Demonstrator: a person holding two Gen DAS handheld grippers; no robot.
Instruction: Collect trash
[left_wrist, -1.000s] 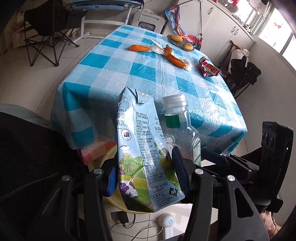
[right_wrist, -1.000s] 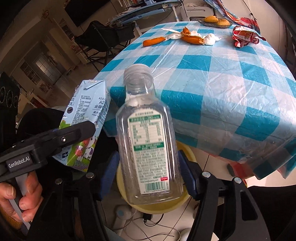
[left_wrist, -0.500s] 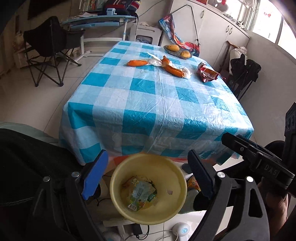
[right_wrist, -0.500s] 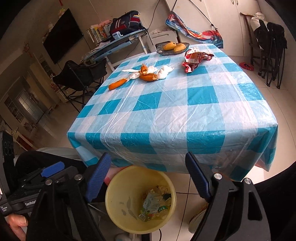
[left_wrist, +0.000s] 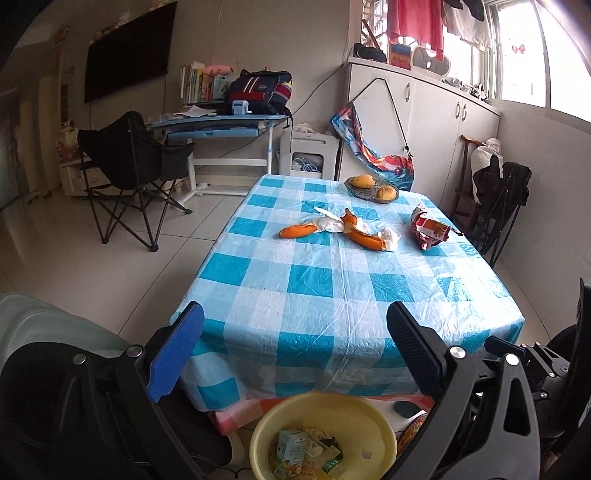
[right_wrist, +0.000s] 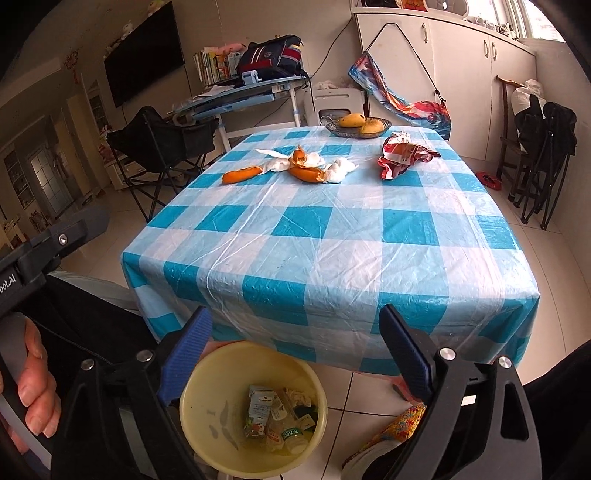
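Left hand-held gripper (left_wrist: 295, 350): jaws spread wide, nothing between them. It hangs at the near edge of the desk (left_wrist: 332, 295), above the yellow bin (left_wrist: 384, 435) on the floor. The bin already holds a milk carton (left_wrist: 291, 448) and a clear bottle (right_wrist: 291, 439).

Remaining trash lies on the far half of the desk, well apart from both grippers. From left to right:

1. Orange peel piece (left_wrist: 297, 230). Light and pliable, with a slightly slick skin. Grip it across its narrow middle.
2. Crumpled white tissue (left_wrist: 330, 223), touching a second, curved peel (left_wrist: 364, 238). The tissue is soft and will compress; pinch the bulk, not a loose corner. It may be possible to take peel and tissue together.
3. Red snack wrapper (left_wrist: 430, 230). Thin, crinkly film, likely slippery. Close on a folded ridge.

The fruit basket (left_wrist: 371, 194) at the far edge holds whole fruit and is probably not trash.

Right hand-held gripper (right_wrist: 295, 345): likewise fully parted and empty, positioned over the bin.
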